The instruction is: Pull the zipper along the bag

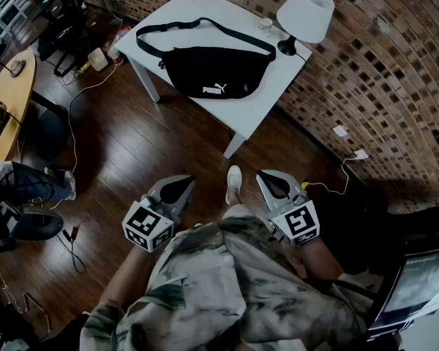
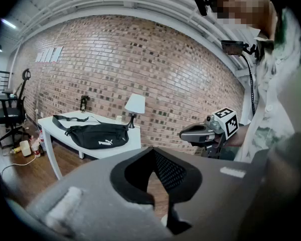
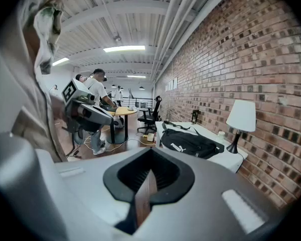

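Note:
A black waist bag (image 1: 212, 72) with a white logo lies on the white table (image 1: 267, 101), its strap looped toward the far-left corner. It also shows in the left gripper view (image 2: 98, 135) and the right gripper view (image 3: 188, 143), still far off. My left gripper (image 1: 181, 183) and right gripper (image 1: 269, 176) are held close to the person's body above the wooden floor, well short of the table. Both are shut with nothing in them. The zipper pull is too small to make out.
A white lamp (image 1: 305, 13) and a small cup (image 1: 266, 25) stand at the table's far-right side by the brick wall. A round wooden table (image 1: 11, 101), chairs and floor cables (image 1: 73, 123) lie left. A monitor (image 1: 421, 284) is at lower right.

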Motion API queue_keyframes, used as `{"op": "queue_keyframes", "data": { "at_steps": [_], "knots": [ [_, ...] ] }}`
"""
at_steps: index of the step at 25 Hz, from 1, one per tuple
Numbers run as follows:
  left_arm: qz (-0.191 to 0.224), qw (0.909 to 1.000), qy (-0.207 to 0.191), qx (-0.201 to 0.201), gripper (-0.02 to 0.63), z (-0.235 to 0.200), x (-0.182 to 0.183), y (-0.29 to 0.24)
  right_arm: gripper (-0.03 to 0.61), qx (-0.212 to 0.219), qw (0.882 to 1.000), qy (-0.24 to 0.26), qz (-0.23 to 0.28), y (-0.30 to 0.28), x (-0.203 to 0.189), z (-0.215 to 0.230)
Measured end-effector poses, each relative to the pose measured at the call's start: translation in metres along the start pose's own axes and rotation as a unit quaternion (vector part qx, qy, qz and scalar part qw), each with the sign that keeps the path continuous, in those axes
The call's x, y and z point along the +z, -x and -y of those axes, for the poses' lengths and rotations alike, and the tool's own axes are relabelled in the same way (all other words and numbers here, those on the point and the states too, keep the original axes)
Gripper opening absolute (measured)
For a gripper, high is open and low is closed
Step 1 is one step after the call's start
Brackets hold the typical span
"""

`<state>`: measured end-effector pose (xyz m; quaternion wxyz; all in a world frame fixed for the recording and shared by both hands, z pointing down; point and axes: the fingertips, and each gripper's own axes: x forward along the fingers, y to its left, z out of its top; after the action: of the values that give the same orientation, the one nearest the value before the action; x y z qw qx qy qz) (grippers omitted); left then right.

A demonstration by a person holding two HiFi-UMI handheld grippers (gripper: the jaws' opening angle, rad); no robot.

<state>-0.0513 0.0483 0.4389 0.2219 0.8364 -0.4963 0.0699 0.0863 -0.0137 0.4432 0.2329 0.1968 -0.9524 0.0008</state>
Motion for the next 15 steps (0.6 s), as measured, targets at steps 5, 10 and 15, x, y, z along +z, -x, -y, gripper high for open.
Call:
{"op": "queue_keyframes", "data": {
  "at_steps": [5, 10, 15],
  "knots": [
    [-0.007, 0.9998, 0.006, 0.016, -0.002, -0.044, 0.046, -0.093, 0.006, 0.021, 1.0, 0.018, -0.008, -0.054, 0.008, 0.108],
    [-0.023, 0.9992, 0.004, 0.032, 0.0, -0.086, 0.069, -0.178, 0.006, 0.054, 0.998, 0.02, -0.017, -0.109, -0.003, 0.185],
    [-0.049, 0.9983, 0.009, 0.029, 0.0, -0.112, 0.074, -0.241, 0.006, 0.065, 0.997, 0.034, -0.034, -0.164, -0.024, 0.239]
  ]
}}
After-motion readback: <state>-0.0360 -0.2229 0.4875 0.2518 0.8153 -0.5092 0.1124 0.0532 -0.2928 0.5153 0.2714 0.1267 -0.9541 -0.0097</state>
